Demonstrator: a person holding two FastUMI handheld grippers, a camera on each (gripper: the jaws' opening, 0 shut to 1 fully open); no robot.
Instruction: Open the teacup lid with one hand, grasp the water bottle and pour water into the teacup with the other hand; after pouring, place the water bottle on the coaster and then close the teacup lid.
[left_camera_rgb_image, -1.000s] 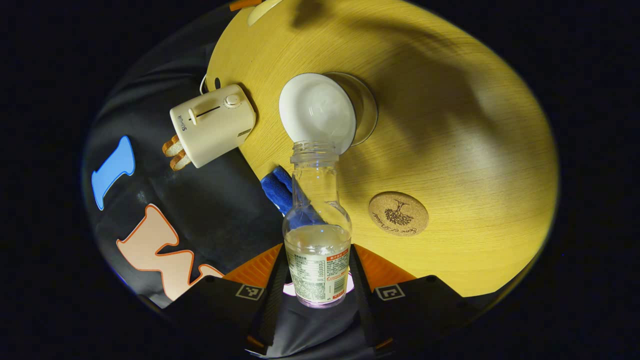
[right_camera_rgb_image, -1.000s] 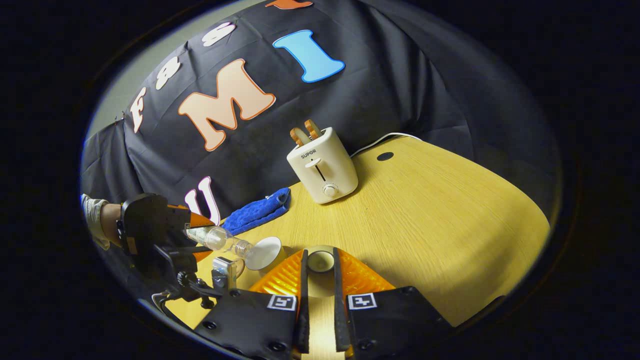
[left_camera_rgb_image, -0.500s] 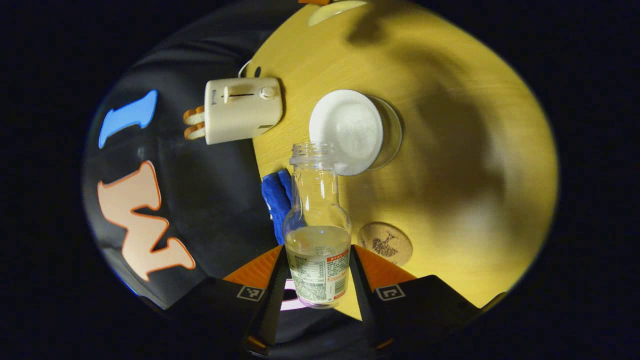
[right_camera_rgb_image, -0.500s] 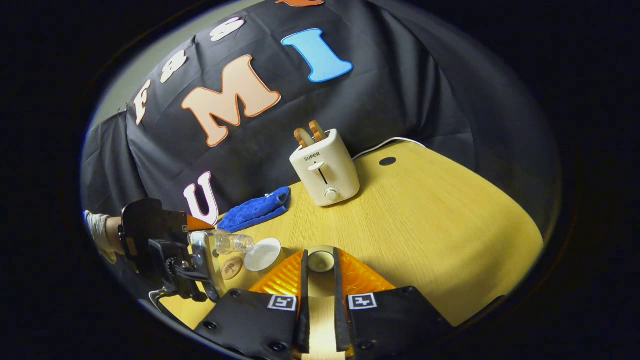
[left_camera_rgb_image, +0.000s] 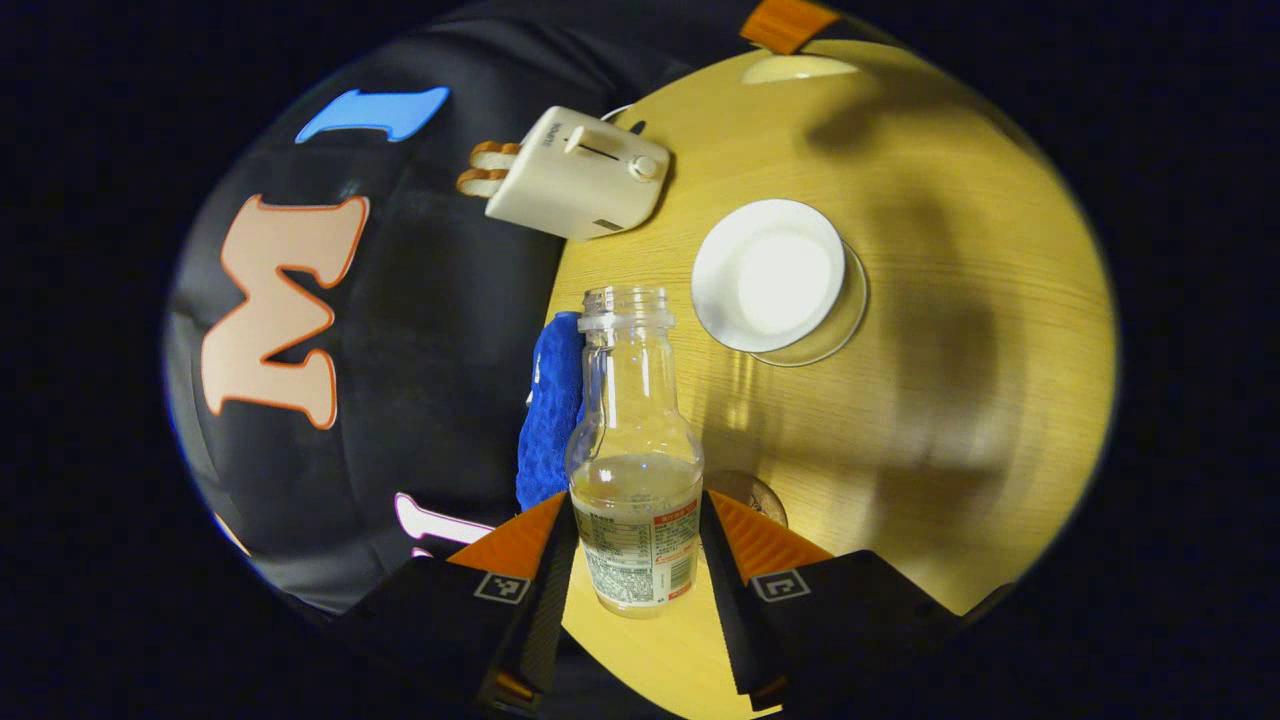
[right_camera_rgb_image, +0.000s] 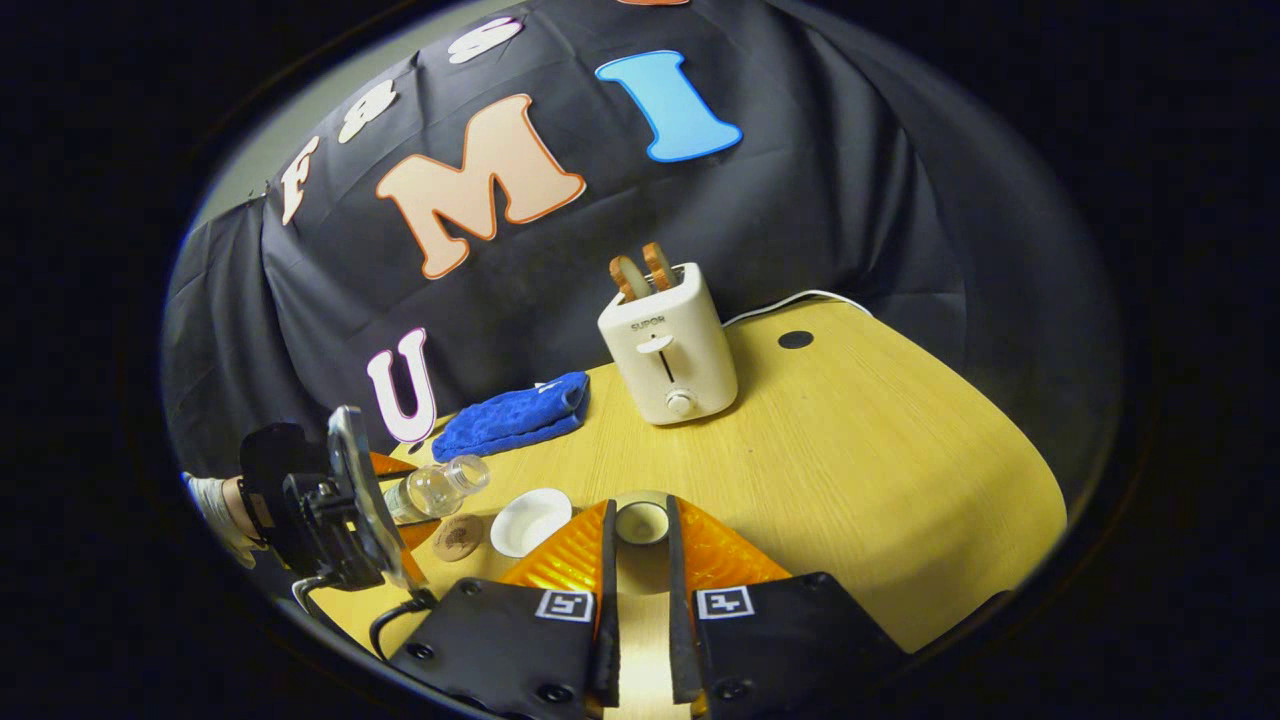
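An uncapped clear water bottle (left_camera_rgb_image: 632, 450), holding a little water, is clamped between the fingers of my left gripper (left_camera_rgb_image: 636, 512). Its mouth sits left of the white teacup (left_camera_rgb_image: 770, 275), which stands open on a glass saucer. The cork coaster (left_camera_rgb_image: 757, 494) peeks out just beside the bottle's base. In the right gripper view, my right gripper (right_camera_rgb_image: 640, 515) is shut on the round teacup lid (right_camera_rgb_image: 640, 522), held above the table. Far left there, the left gripper (right_camera_rgb_image: 400, 498) holds the bottle (right_camera_rgb_image: 435, 490) tilted over the coaster (right_camera_rgb_image: 460, 537), next to the teacup (right_camera_rgb_image: 530, 520).
A cream toaster (right_camera_rgb_image: 670, 345) with bread in it stands at the back of the wooden table (right_camera_rgb_image: 850, 450). A folded blue cloth (right_camera_rgb_image: 515, 415) lies left of it near the wall. A gloved hand (right_camera_rgb_image: 215, 505) holds the left gripper.
The bottle's mouth has drawn back from over the teacup and the left gripper has swung toward the coaster. The right gripper keeps the lid almost still.
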